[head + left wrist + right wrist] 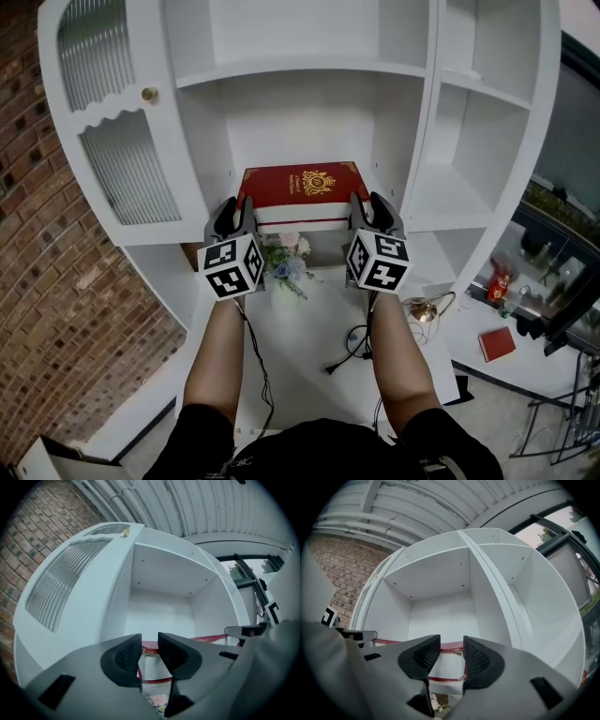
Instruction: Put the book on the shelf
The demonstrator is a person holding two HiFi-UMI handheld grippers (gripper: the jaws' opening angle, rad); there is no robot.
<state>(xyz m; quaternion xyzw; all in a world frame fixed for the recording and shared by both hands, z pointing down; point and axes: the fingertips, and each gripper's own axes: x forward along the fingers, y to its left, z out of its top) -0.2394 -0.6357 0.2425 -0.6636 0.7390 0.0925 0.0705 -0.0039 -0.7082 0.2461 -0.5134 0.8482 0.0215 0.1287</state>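
Note:
A thick red book with a gold emblem lies flat at the front of the white shelf unit's middle compartment, its white page edge toward me. My left gripper is at the book's near left corner and my right gripper at its near right corner. In the left gripper view the jaws stand a little apart, and the book's corner shows just beyond the gap. The right gripper view shows the same: jaws partly apart, red cover edge past them. No pad visibly presses on the book.
A ribbed-glass cabinet door with a brass knob hangs to the left. A small bunch of flowers sits in the recess under the book. A black cable trails over the white base. A brick wall stands at left and a side table with a red item at right.

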